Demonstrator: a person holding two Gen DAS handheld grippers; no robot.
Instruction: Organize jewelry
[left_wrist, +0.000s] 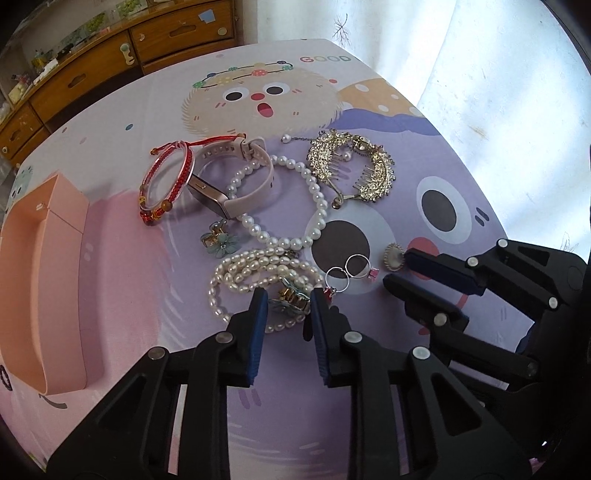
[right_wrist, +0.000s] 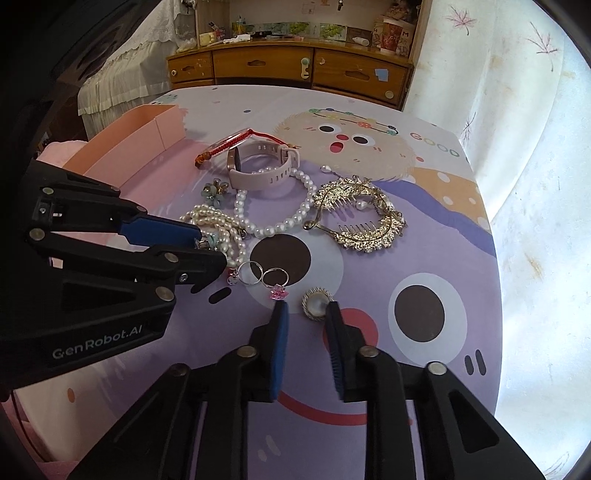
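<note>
Around the pink smartwatch (left_wrist: 236, 184) the jewelry lay loose. A red braided bracelet (left_wrist: 168, 184) leaned against its left side, and a round pearl strand (left_wrist: 295, 206) overlapped its band. Right of the watch sat a gold comb clip (left_wrist: 351, 166). Nearer than the watch lay a flower clip (left_wrist: 218, 242), bunched rice pearls (left_wrist: 251, 273), 2 silver rings (left_wrist: 347, 273) and a gold-rimmed pearl brooch (right_wrist: 314, 302).

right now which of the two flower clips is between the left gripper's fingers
The flower clip lying on the rice-pearl strand, at, sits between the left gripper fingers. The other flower clip lies apart, up near the pink watch.
</note>
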